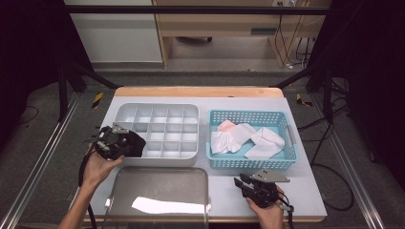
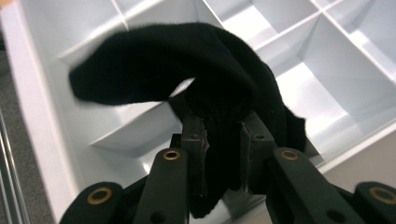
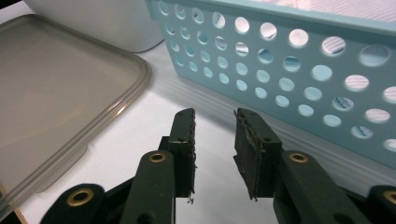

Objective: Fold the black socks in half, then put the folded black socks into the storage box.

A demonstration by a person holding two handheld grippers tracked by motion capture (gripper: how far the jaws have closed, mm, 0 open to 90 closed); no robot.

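Note:
A black sock (image 2: 196, 79) hangs folded from my left gripper (image 2: 223, 135), which is shut on it over the front left cells of the white divided tray (image 1: 157, 157). In the high view the black sock (image 1: 133, 143) sits at the tray's left front corner, with my left gripper (image 1: 114, 142) just beside it. My right gripper (image 3: 215, 123) stands open with nothing between its fingers, low over the table in front of the light blue basket (image 3: 299, 60). In the high view my right gripper (image 1: 241, 182) lies near the table's front edge.
The blue basket (image 1: 286, 160) holds white and pale pink folded cloths (image 1: 239, 136). A clear plastic lid (image 1: 157, 195) lies flat at the front, between my hands. The table's front edge is close behind both hands.

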